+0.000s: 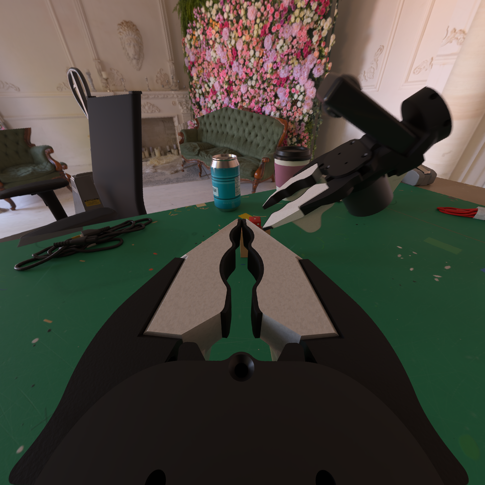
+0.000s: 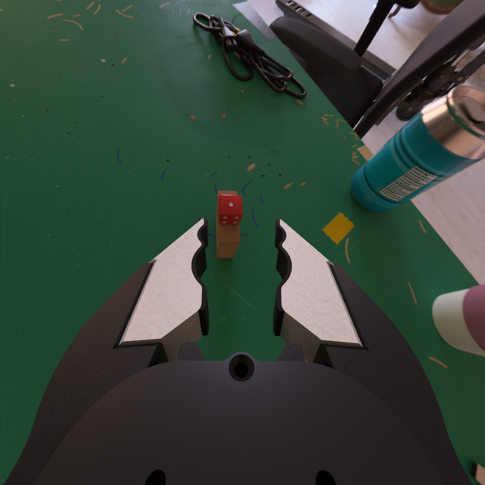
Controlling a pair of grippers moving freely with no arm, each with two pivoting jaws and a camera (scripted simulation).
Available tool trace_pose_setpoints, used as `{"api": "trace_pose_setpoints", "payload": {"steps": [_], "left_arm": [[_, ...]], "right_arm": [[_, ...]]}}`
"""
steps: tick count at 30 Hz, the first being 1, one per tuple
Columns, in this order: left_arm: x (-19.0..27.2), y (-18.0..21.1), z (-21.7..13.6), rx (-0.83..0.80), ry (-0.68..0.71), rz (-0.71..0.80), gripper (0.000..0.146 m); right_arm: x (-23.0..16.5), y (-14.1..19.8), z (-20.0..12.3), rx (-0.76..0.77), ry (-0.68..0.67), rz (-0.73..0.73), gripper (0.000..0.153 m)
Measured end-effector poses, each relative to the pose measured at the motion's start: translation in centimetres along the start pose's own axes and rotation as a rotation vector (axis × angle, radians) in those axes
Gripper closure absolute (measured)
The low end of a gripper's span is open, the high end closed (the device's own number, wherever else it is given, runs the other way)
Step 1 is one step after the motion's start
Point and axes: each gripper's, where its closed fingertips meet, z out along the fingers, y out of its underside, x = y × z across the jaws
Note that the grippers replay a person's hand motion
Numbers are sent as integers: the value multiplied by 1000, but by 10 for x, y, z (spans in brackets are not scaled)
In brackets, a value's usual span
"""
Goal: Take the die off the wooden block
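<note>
Right hand-held gripper gapes before die; can, cup alongside.

Left gripper: fingers closed together, tips nearly touching, nothing between them, low over the green table.
Wooden block: glimpsed through the gap between the fingers, mostly hidden.
Die: red, just right of the fingertips.
Right gripper: fingers spread, reaching in from the right, lower tip beside the die.
Teal can: far, centre.
Lidded cup: far, right of the can.
Black cable: left.
</note>
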Motion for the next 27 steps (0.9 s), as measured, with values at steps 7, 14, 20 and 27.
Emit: {"api": "trace_pose_setpoints", "payload": {"steps": [7,14,20,27], "left_arm": [[-7,2,4,-2,-1,6,146],[-16,-1,2,17,-21,-20,146],[-17,-6,-1,37,-26,-29,146],[-9,-7,-2,42,-13,-17,146]], "right_arm": [[-3,1,26,-8,-45,-7,118],[-23,-8,3,55,-202,27,133],[-61,-10,-53,87,-344,-34,133],[-122,17,-107,120,-414,-96,133]]}}
